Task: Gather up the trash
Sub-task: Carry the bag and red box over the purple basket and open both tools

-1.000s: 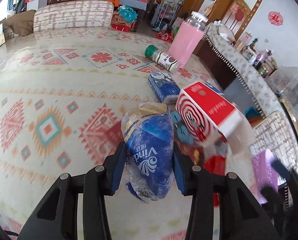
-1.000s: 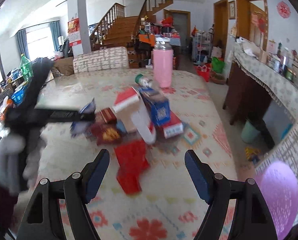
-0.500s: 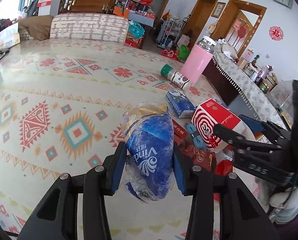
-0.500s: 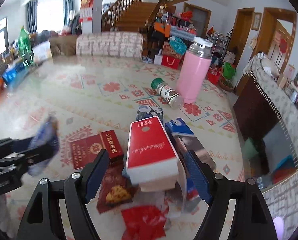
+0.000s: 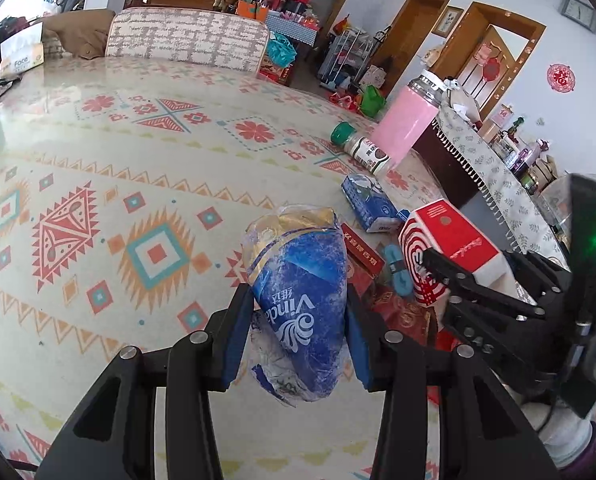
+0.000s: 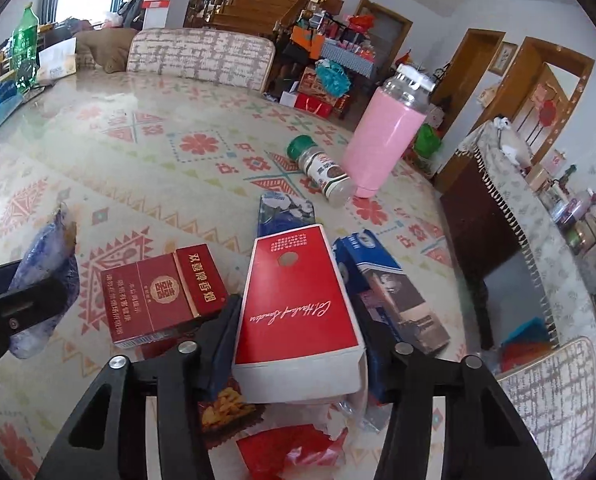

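Firmly pinched between the pads of the left gripper point(image 5: 298, 332) is a crumpled blue tissue wrapper point(image 5: 302, 304), white lettering on it and a gold band at its far end, held above the patterned table point(image 5: 98, 184). Beside it the right gripper point(image 6: 298, 340) is closing its jaws around a tall red box point(image 6: 298, 312) with a white base and cursive script on top; both pads sit against its sides. Just left of that box lies a dark red cigarette pack point(image 6: 162, 292); a blue carton point(image 6: 394, 292) is on its right. Farther off, a green-capped spice jar point(image 6: 322, 168) lies on its side near a pink bottle point(image 6: 390, 136).
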{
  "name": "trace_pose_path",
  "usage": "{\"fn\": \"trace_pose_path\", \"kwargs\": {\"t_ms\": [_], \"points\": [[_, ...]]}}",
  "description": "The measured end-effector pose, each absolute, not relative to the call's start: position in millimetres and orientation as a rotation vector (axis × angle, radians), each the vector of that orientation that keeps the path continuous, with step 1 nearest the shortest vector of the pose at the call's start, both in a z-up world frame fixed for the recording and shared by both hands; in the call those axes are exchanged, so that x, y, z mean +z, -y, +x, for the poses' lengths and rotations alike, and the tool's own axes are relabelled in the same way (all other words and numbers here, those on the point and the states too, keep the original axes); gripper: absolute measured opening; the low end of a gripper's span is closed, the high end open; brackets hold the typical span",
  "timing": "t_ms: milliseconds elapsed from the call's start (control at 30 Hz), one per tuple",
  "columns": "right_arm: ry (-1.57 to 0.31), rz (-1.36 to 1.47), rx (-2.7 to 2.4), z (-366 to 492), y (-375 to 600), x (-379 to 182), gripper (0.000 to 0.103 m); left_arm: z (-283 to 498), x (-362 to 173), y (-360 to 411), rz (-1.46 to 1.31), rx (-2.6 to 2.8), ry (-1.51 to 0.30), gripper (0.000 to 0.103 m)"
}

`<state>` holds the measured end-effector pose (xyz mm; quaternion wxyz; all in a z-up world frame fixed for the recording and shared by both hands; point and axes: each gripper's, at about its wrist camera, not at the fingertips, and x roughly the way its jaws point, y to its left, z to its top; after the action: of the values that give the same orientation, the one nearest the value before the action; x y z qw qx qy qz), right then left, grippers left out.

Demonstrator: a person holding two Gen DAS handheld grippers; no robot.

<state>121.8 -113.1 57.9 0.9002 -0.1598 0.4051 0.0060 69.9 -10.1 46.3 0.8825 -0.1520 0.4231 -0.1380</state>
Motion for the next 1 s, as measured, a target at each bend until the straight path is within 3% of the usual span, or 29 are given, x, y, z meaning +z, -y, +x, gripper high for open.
{"fn": "trace_pose_path", "kwargs": {"t_ms": [433,1000], "points": [[-0.694,-0.099,0.076,35,154,124,0.054,66,45,19,-0.295,-0.309,-0.877,0.043],[-0.665,0.182,-0.162,-140,328,104,0.054,31,72,66,-0.14,-0.368,-0.77,0.043]]}}
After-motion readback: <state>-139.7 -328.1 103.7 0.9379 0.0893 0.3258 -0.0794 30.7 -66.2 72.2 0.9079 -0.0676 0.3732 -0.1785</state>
